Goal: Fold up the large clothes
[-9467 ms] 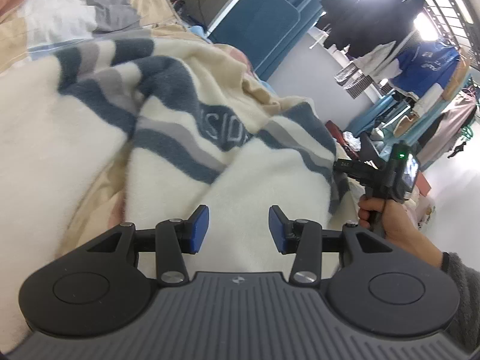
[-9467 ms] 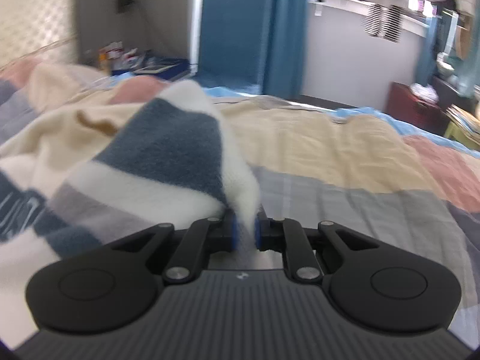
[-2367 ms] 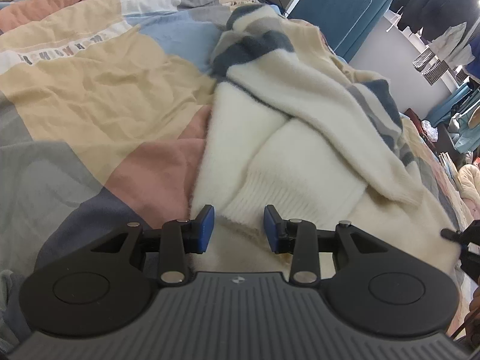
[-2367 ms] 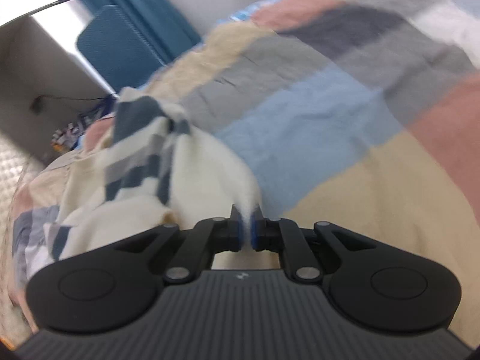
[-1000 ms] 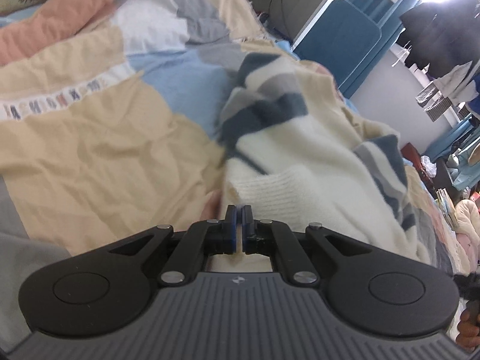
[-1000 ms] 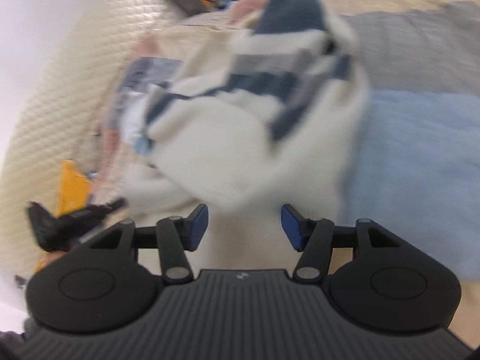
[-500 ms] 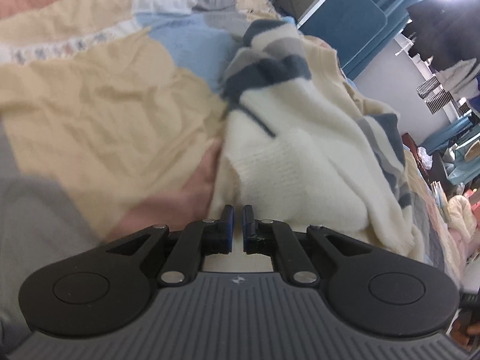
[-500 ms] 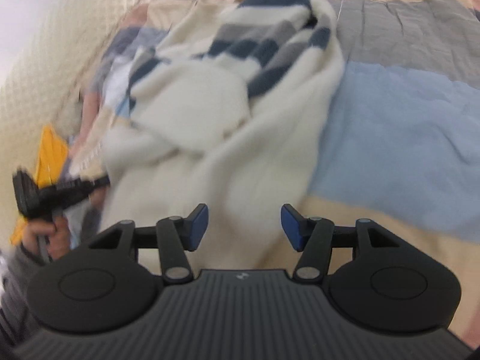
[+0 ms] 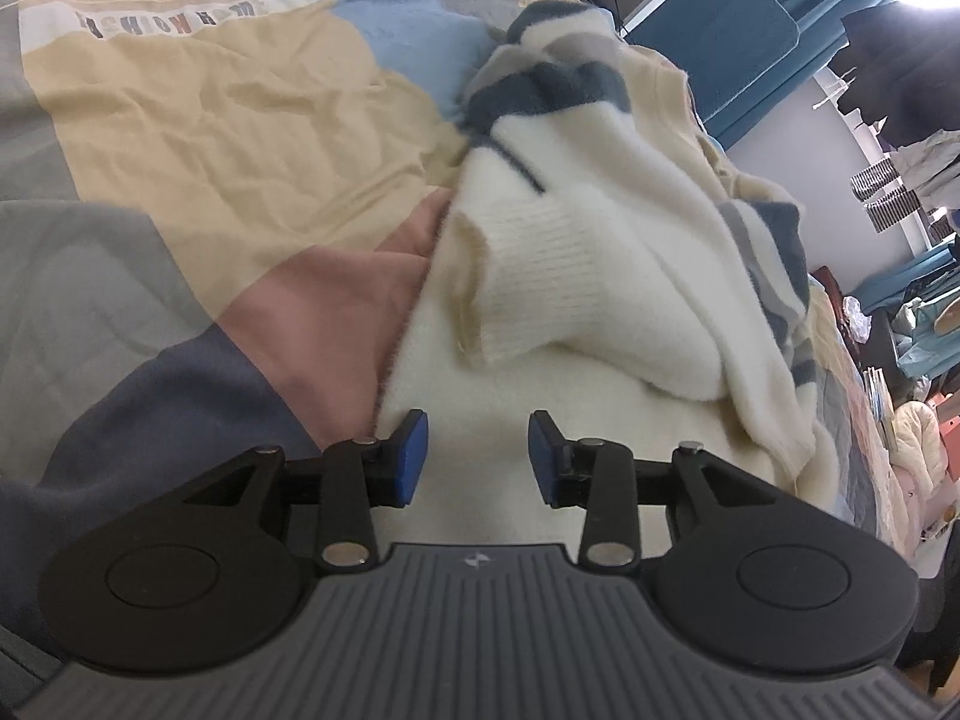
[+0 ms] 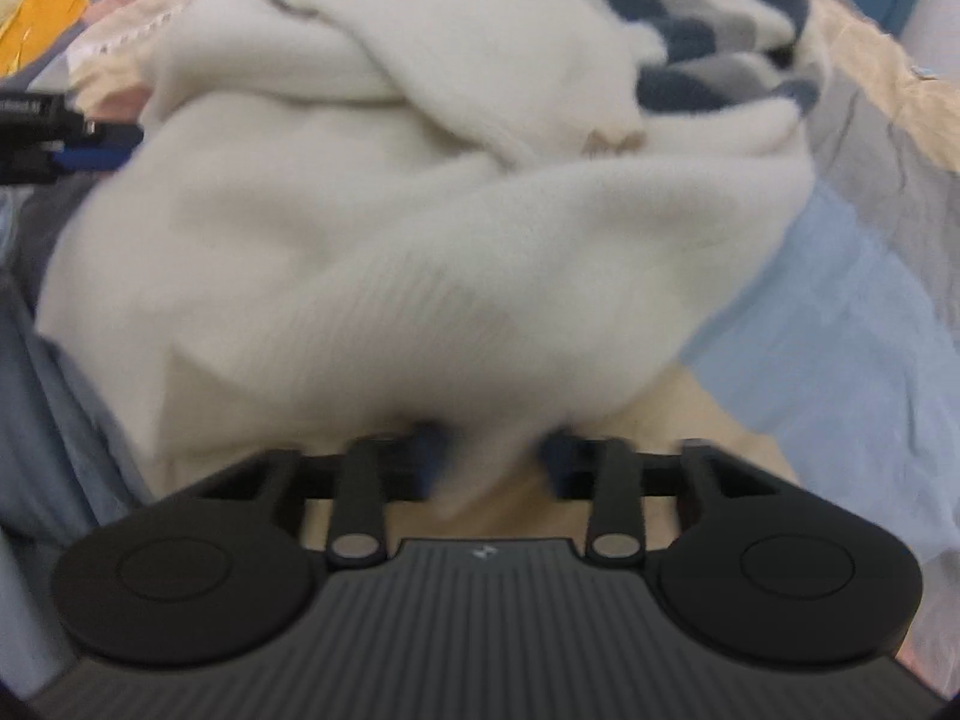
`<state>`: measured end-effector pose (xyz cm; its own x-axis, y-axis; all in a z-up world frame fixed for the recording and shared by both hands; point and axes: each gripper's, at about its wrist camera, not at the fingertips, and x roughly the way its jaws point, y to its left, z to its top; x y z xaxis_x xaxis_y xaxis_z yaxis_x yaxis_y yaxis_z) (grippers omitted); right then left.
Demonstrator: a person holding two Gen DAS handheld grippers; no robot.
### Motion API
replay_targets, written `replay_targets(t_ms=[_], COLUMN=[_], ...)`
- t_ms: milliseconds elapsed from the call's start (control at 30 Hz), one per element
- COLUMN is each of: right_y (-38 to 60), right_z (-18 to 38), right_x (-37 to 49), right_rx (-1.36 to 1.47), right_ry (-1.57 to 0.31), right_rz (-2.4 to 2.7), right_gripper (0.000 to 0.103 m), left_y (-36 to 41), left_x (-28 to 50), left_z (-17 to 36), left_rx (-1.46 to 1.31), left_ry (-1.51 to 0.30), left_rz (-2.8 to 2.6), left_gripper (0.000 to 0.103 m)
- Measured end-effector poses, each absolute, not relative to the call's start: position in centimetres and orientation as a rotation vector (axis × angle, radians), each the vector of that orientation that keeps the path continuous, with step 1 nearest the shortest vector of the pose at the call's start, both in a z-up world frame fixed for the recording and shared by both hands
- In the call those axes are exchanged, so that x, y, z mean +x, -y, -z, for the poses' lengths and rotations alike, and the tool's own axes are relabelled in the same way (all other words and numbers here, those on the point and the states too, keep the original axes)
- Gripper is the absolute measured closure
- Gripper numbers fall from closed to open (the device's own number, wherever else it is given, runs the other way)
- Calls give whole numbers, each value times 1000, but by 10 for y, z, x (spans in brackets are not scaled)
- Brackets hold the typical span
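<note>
Left wrist: left tongs (image 9: 477, 459) now parted, sweater (image 9: 600, 276) cuff released.

The left tongs (image 9: 474, 456) have let go of the sweater (image 9: 576, 276) cuff and spread wide.

Bedspread (image 9: 210, 138) left of sweater (image 9: 600, 276) seems unobstructed.
</note>
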<state>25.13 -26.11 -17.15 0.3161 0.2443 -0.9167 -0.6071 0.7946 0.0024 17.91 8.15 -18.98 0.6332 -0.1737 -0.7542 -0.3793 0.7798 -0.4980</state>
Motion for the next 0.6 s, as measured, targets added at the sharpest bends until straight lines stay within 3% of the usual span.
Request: replay_targets(t_ms=[267, 600], right_y=[313, 352], right_z=[132, 164], right_x=[236, 229], right_rx=[-215, -2], right_ry=[-1026, -1132], right_rz=[-502, -462], right_gripper=[93, 92], left_y=[-80, -76], left_x=[174, 172], left_z=[190, 194], left_rx=[-683, -670], left_ry=[-898, -920], left_rz=[-103, -76], left_gripper=[61, 61])
